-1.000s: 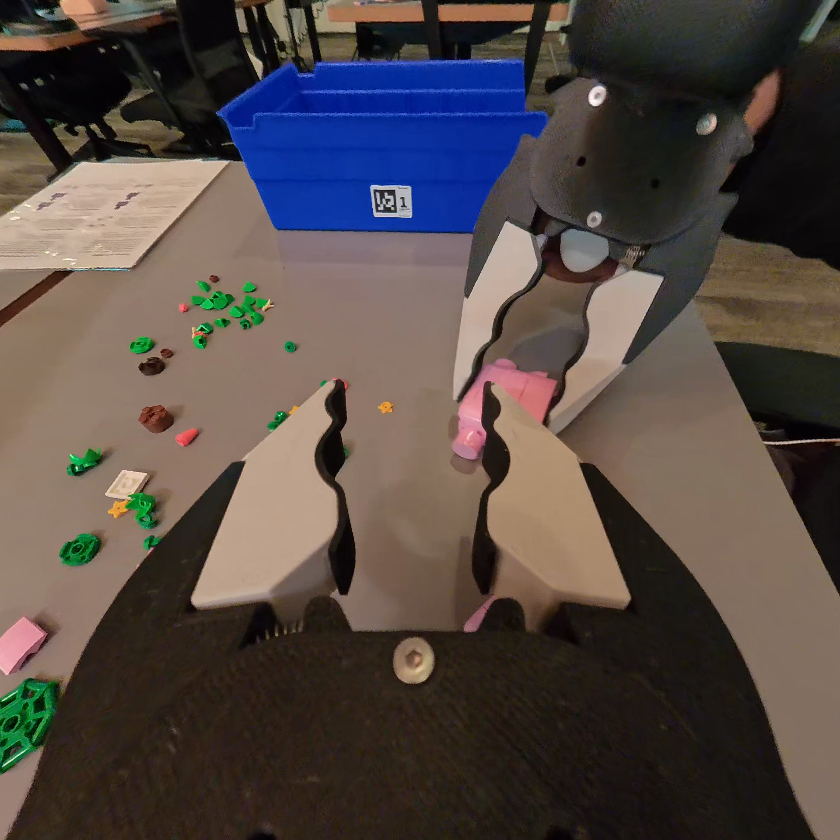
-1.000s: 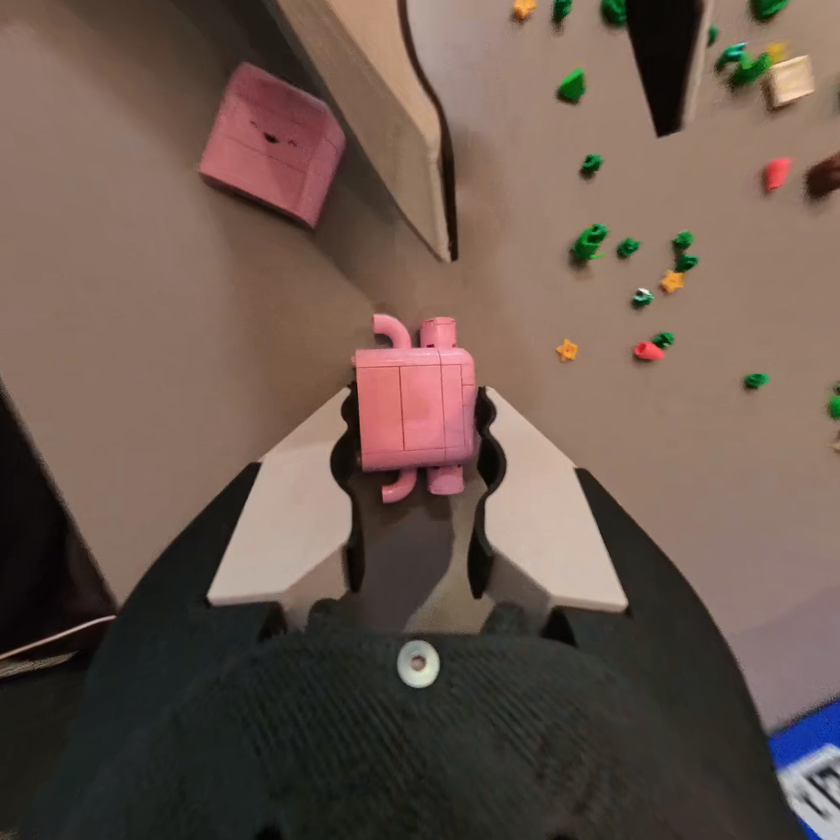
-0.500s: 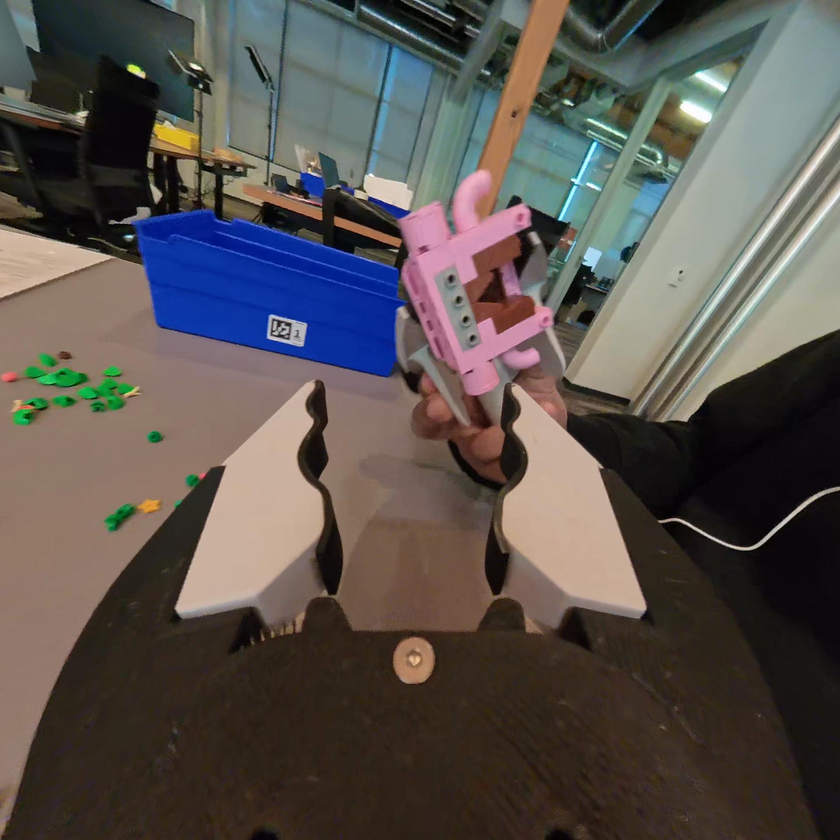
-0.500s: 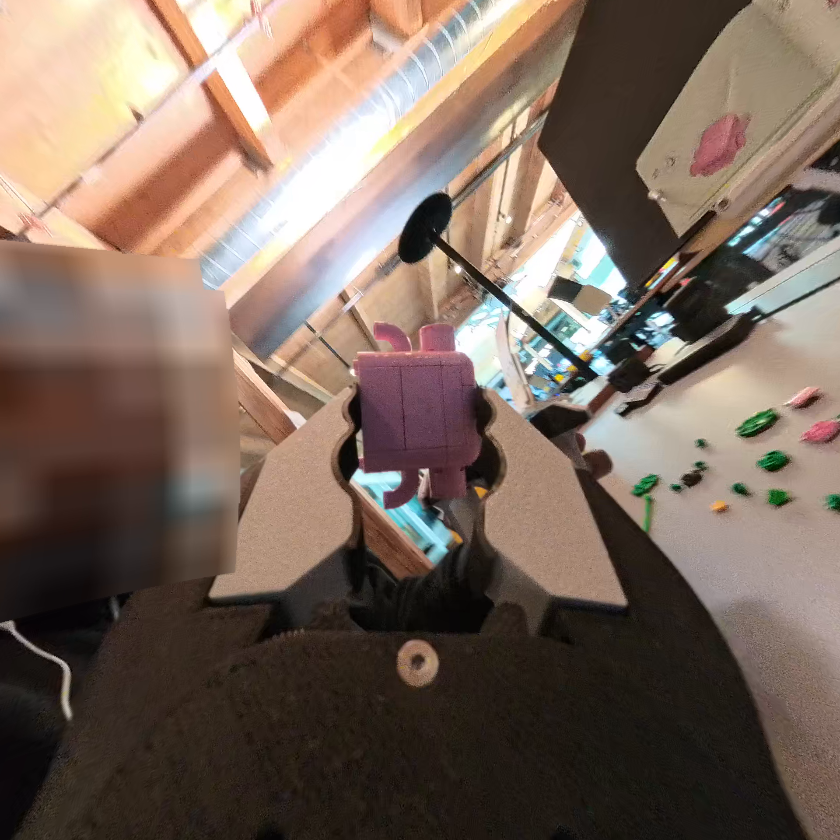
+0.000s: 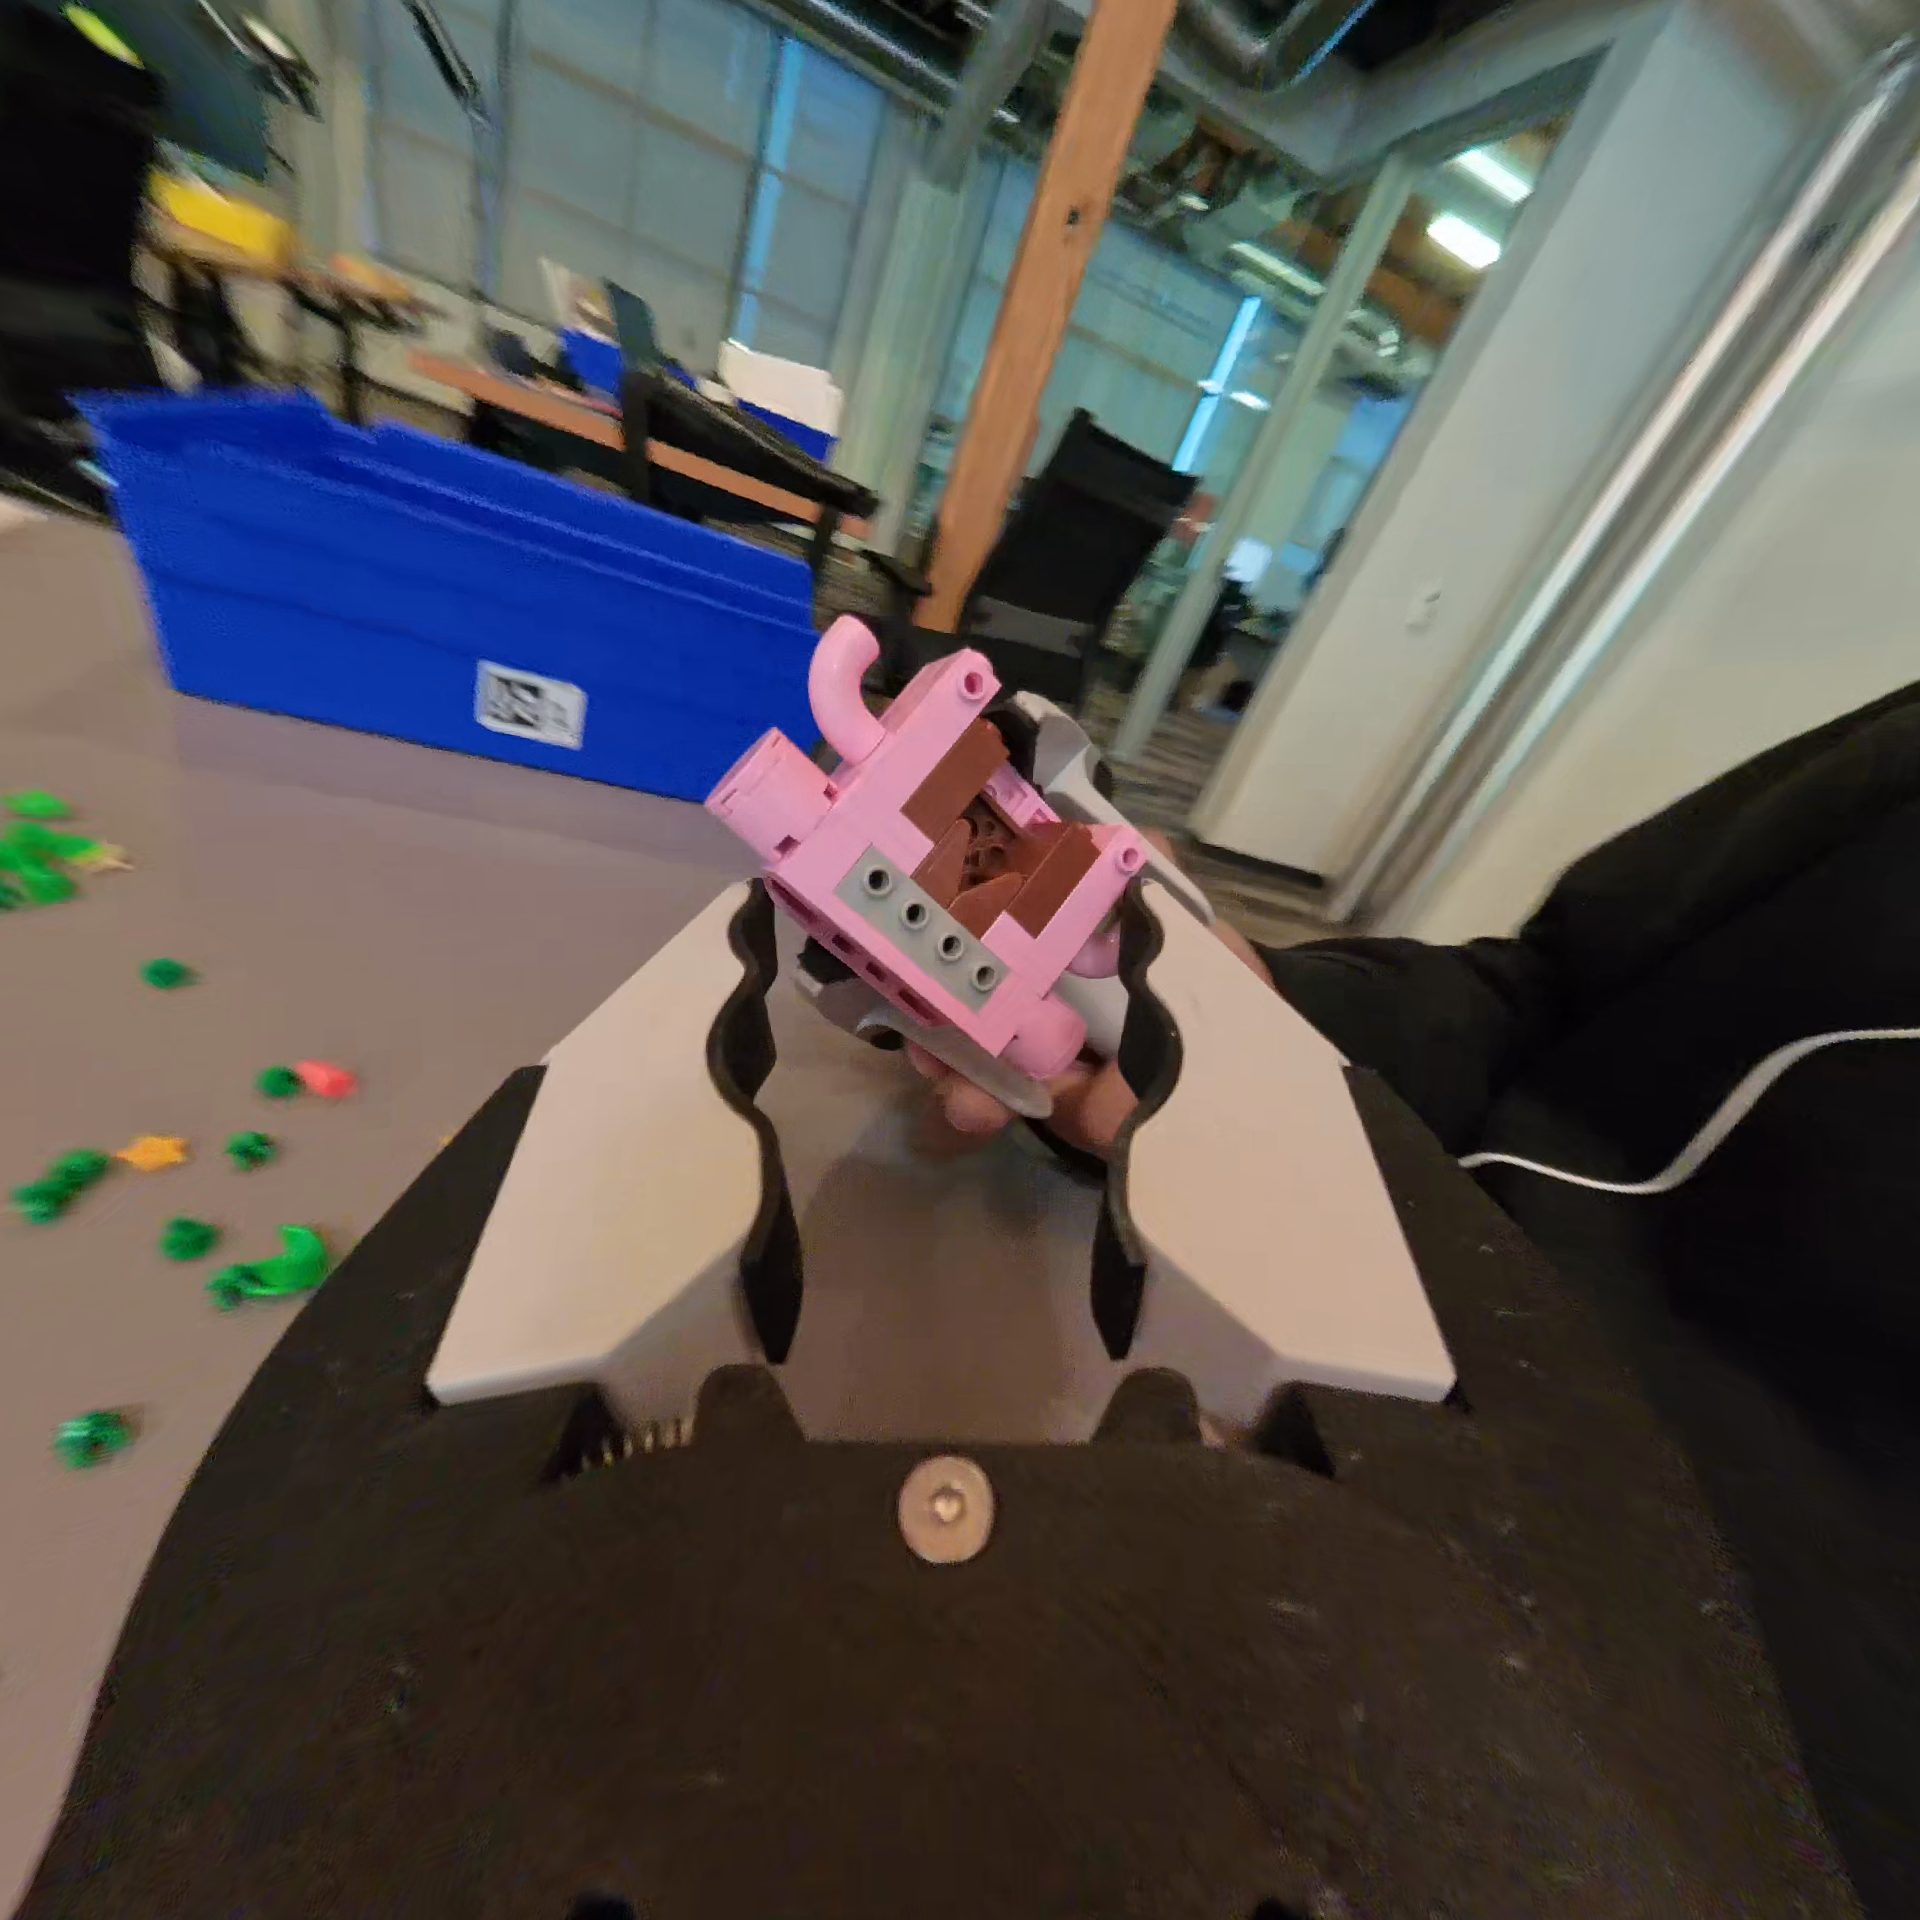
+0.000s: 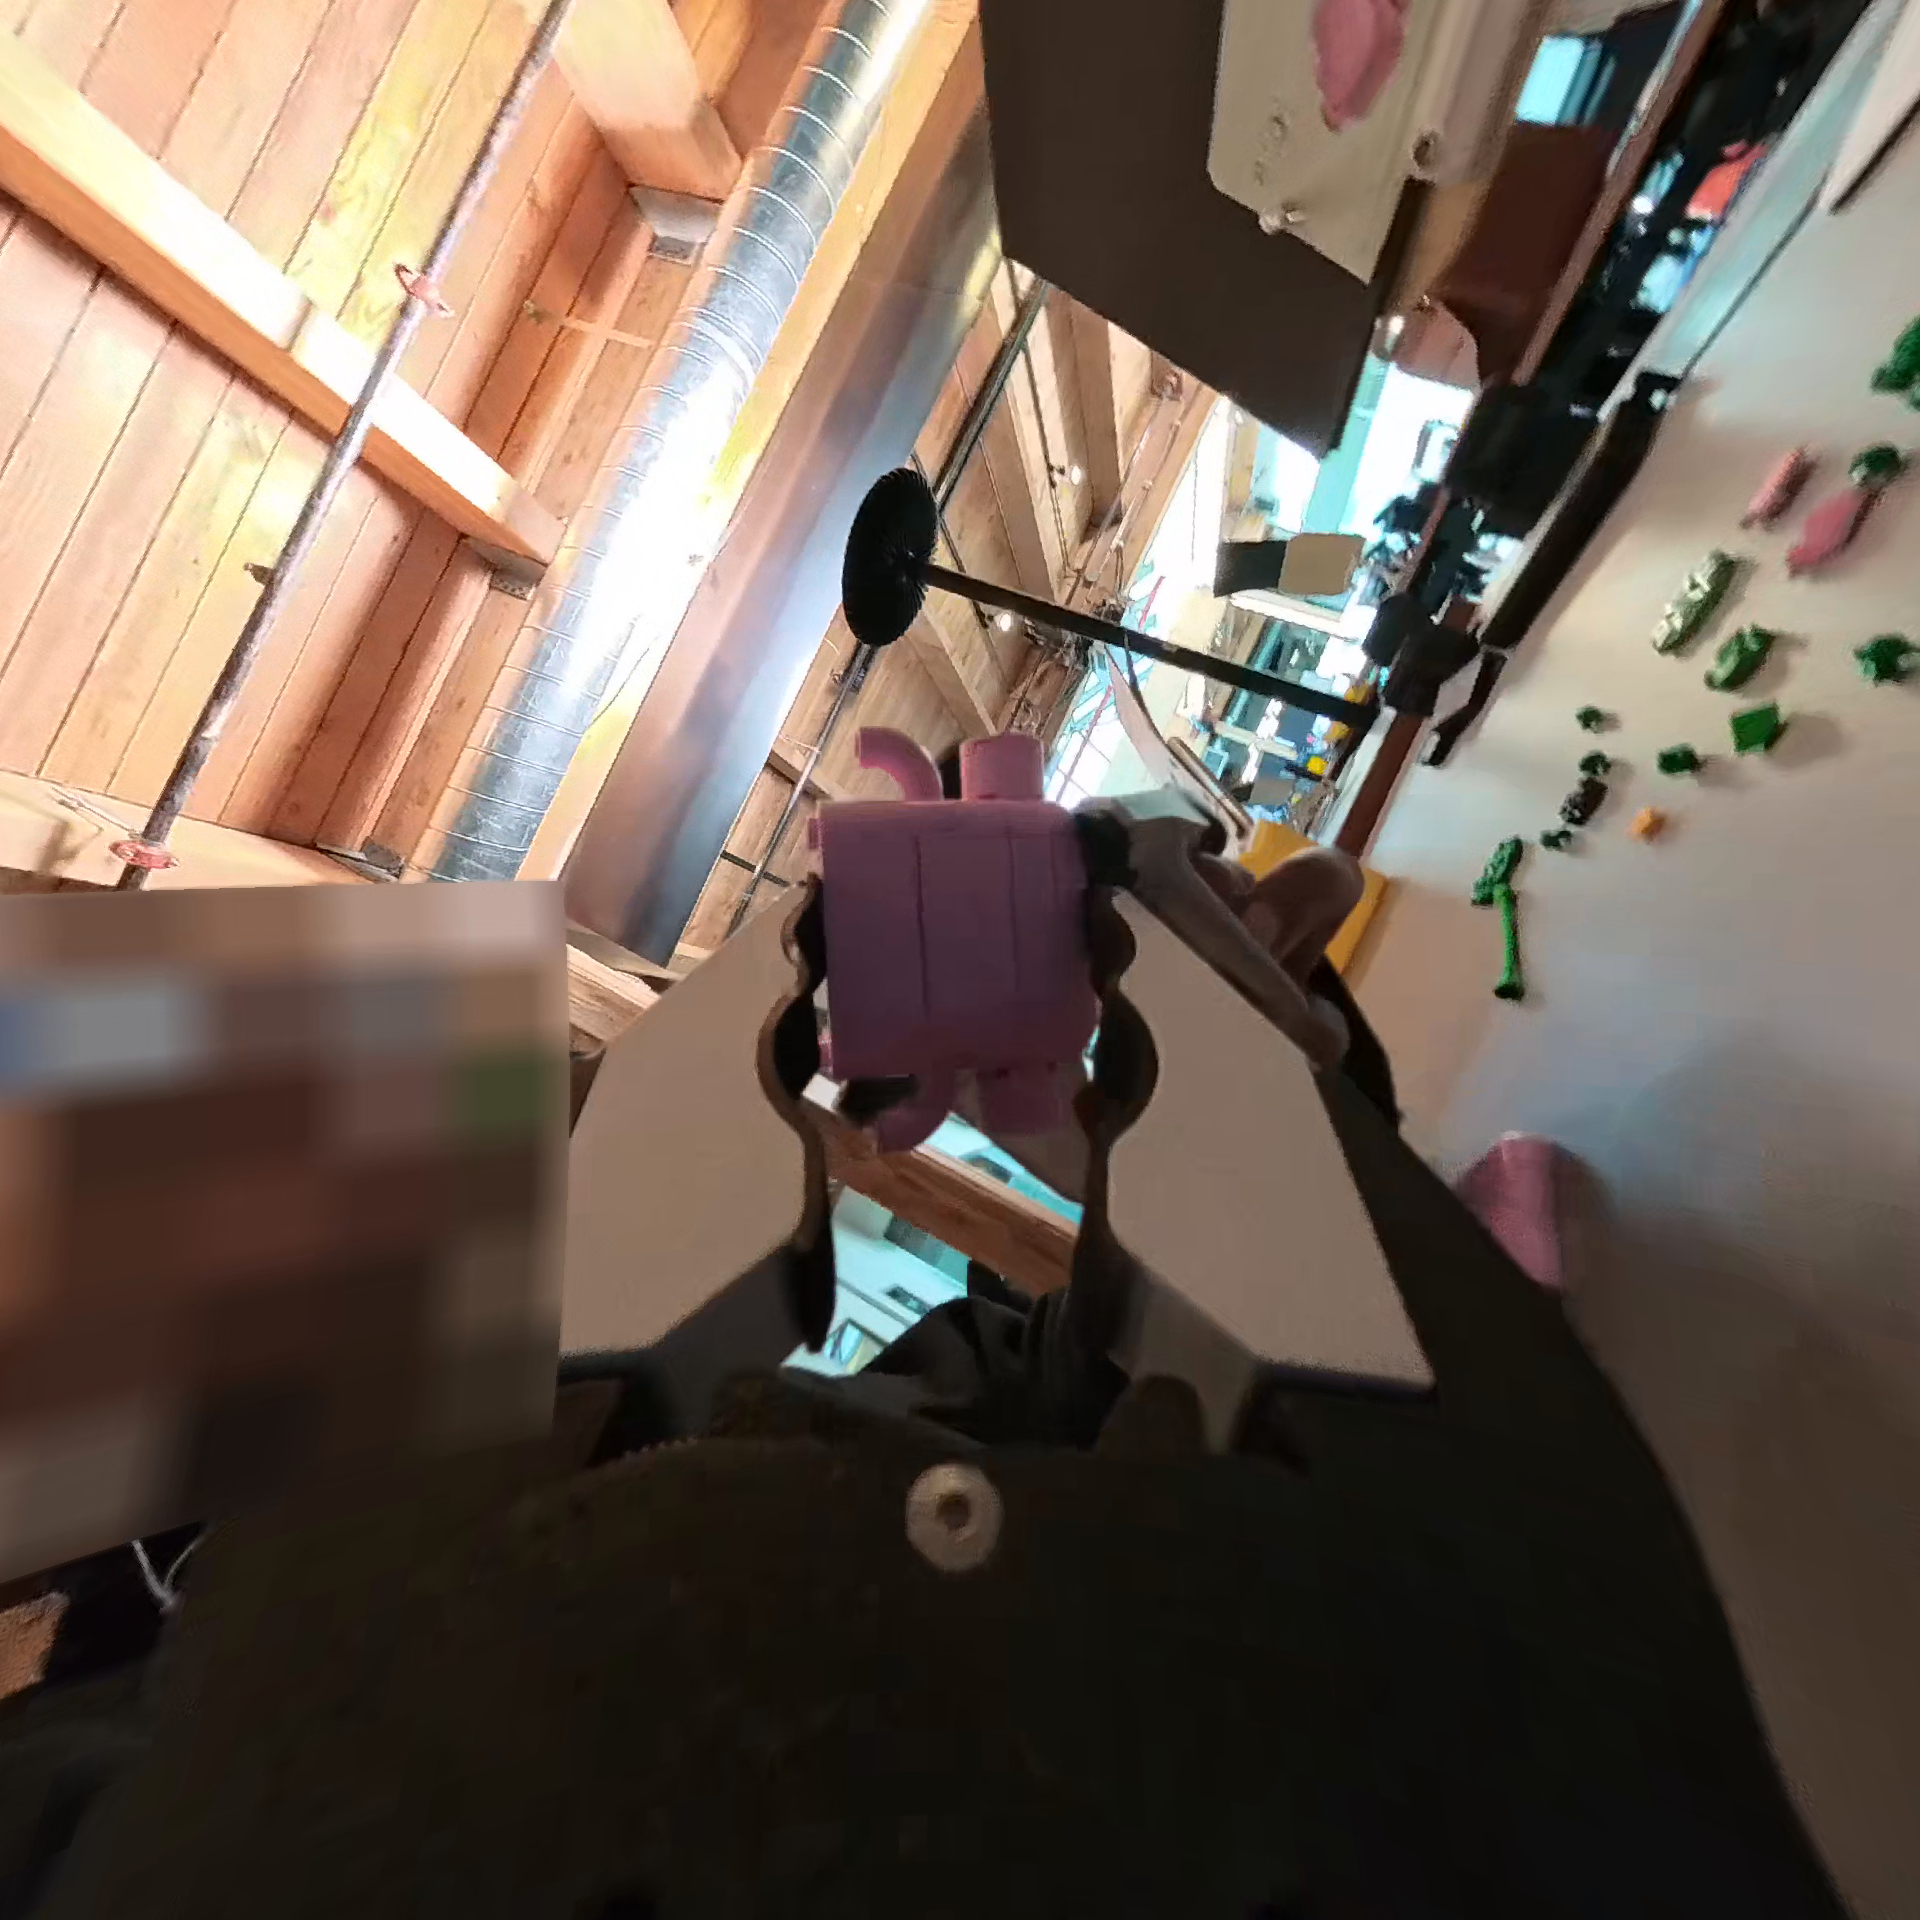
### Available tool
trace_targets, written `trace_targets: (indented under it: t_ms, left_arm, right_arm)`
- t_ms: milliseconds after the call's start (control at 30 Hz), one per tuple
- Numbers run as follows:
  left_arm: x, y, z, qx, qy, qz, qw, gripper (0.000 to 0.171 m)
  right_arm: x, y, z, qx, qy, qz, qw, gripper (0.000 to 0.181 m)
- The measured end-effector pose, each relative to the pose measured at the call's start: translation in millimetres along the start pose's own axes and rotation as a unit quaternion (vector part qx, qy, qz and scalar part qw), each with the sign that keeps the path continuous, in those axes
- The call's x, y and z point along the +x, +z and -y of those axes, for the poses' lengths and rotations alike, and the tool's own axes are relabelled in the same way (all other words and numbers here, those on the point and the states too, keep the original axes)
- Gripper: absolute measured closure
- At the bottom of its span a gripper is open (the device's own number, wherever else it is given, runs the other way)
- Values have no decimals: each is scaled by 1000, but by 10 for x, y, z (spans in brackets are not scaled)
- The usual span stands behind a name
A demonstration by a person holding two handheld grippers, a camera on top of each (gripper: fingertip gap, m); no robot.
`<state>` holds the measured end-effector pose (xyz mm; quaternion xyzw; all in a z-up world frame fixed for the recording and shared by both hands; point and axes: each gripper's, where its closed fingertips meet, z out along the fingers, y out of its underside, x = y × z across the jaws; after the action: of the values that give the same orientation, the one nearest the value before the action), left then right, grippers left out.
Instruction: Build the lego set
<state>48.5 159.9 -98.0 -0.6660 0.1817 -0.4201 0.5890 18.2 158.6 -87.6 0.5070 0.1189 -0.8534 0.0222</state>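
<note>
An open-plan office: desks (image 5: 582, 405), glass partitions (image 5: 810, 239), exposed timber ceiling (image 6: 208, 312) and ductwork (image 6: 644, 447).

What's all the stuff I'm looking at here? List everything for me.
Pink lego build: one, pink with brown and grey parts inside, held up in the air above the table.
Loose lego pieces: many, mostly green, a few orange and red, scattered on the table at left.
Pink pieces: two, lying on the table farther off in the right wrist view.
Blue bin: one, at the table's far side, with a white tag on its front.
Table: one, grey.
Chair: one, black, behind the table.
Wooden post: one, brown, background.
Right gripper: one, grey fingers, shut on the pink lego build.
Left gripper: one, open, fingers either side of the build.
</note>
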Motion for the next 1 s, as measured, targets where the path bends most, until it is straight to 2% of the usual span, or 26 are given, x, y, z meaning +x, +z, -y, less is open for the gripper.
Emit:
trace_targets:
  t_ms: [67,133,167,267,333,500,633,700,867,1000]
  left_arm:
    - [10,0,-69,-18,-59,-42,997,109]
    - [-1,4,-122,-29,-87,-56,994,109]
    - [-24,6,-140,-33,-90,-51,994,109]
    - [-41,27,-287,-84,-57,-33,994,109]
    - [-66,48,-421,-127,-29,-14,991,109]
    - [-163,47,-736,-227,0,28,974,109]
    - [-238,17,-962,-300,15,60,952,109]
    - [-275,-3,-1050,-327,11,72,942,109]
    - [-347,-42,-992,-313,3,83,946,108]
    - [-439,-174,-829,-290,-2,95,952,106]
  right_arm:
    - [59,-55,-32,-12,-6,-24,1000,132]
    - [124,-137,-69,-35,-29,-60,997,138]
    - [166,-190,-92,-52,-43,-83,994,144]
    - [273,-360,-100,-106,-91,-153,978,137]
    - [346,-472,-82,-136,-133,-203,961,137]
    - [611,-776,-74,-209,-225,-328,893,139]
    - [812,-868,-169,-255,-259,-378,851,143]
    - [853,-864,-194,-264,-260,-384,846,149]
    - [855,-855,-158,-260,-277,-391,839,144]
    - [861,-941,-99,-272,-304,-421,810,140]
